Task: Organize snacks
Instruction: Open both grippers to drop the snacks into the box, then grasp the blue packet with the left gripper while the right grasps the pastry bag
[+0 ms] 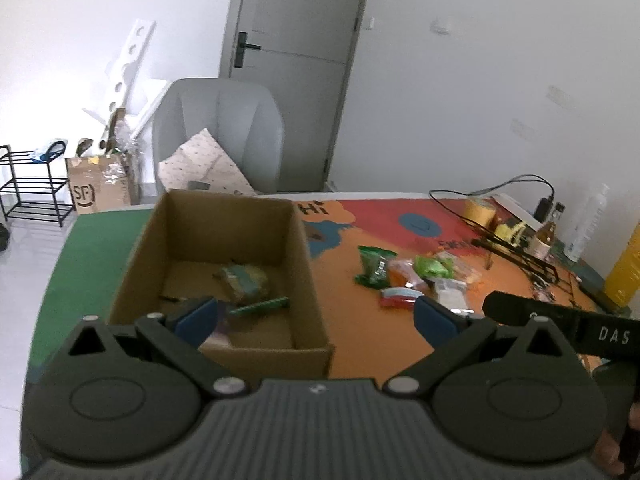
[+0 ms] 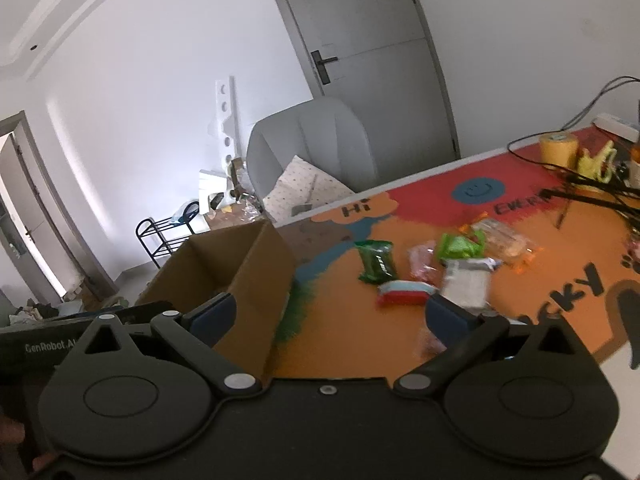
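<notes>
An open cardboard box (image 1: 304,272) stands on the colourful table mat (image 1: 360,332); inside lie a greenish packet (image 1: 244,280) and a green stick-shaped snack (image 1: 260,307). A pile of snack packets lies to its right: a dark green packet (image 1: 374,266), a light green one (image 1: 434,266), a red and white one (image 1: 400,297). My left gripper (image 1: 316,314) is open and empty above the box's near right part. My right gripper (image 2: 330,312) is open and empty, between the box (image 2: 256,276) and the pile, which includes a dark green packet (image 2: 376,266) and a silver packet (image 2: 466,286).
A yellow tape roll (image 1: 480,210), black cables (image 1: 516,256), a small bottle (image 1: 544,238) and a clear bottle (image 1: 586,224) crowd the table's far right. A yellow object (image 1: 626,272) stands at the right edge. A grey chair (image 1: 220,132) stands behind the table.
</notes>
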`<state>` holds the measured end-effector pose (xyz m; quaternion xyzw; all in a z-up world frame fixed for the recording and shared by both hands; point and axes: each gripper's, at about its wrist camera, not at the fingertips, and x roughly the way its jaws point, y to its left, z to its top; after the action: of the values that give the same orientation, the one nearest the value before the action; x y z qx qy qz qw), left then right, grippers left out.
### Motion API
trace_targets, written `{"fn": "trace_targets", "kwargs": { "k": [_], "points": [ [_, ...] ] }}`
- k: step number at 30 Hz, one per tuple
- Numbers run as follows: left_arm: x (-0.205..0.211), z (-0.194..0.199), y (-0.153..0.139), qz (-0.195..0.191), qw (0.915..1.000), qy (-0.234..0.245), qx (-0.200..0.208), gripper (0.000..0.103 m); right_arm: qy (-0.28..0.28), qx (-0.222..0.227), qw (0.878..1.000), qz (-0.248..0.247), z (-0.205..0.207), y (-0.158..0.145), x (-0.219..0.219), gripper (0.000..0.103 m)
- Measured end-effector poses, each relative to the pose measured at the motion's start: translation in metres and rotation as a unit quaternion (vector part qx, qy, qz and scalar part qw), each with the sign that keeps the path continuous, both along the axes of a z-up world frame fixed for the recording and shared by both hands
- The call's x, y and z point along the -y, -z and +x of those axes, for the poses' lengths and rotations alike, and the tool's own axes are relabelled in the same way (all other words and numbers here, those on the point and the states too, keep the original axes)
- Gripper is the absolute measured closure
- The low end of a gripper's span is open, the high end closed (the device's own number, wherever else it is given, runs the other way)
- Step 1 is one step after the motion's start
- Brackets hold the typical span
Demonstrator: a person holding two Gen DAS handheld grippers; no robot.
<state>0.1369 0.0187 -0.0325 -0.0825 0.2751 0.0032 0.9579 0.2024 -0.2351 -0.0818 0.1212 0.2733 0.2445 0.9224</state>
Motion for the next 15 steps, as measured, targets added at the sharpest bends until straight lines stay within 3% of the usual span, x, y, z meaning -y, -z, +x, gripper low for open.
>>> {"fn": "trace_targets", "kwargs": {
  "k": [15],
  "points": [
    [0.049,0.006,0.019,-0.013,0.9982,0.054,-0.022,0.0,0.042,-0.023,0.999,-0.008,-0.011,0.024,0.06,0.0]
  ]
}}
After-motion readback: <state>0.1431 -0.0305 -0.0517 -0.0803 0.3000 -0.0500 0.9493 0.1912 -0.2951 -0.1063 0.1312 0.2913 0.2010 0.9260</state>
